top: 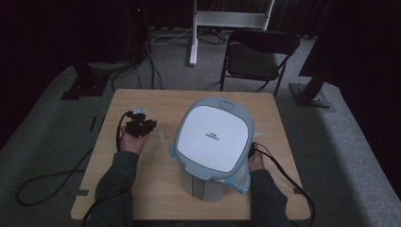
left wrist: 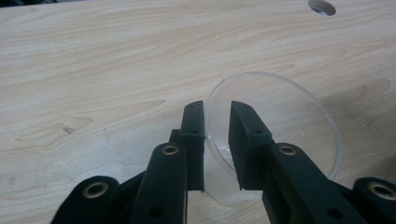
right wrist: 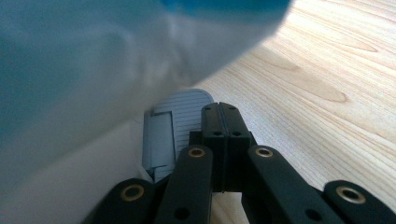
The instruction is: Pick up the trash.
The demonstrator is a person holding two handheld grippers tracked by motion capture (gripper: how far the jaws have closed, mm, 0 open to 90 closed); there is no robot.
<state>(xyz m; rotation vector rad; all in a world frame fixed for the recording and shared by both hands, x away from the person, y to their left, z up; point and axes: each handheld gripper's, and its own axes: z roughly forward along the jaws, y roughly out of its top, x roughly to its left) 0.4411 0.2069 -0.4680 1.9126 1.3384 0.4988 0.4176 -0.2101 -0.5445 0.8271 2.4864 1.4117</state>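
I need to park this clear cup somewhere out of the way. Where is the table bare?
Bare wood lies along the table near edge left of the bin, and at the far-left corner beyond the left gripper. The right side beside the bin's blue liner is crowded.

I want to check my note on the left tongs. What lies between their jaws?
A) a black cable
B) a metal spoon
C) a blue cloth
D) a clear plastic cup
D: in the left gripper view the rim of the clear plastic cup sits between the jaws of the left tongs.

Overhead looks down; gripper views hug table (top: pixel 156 198).
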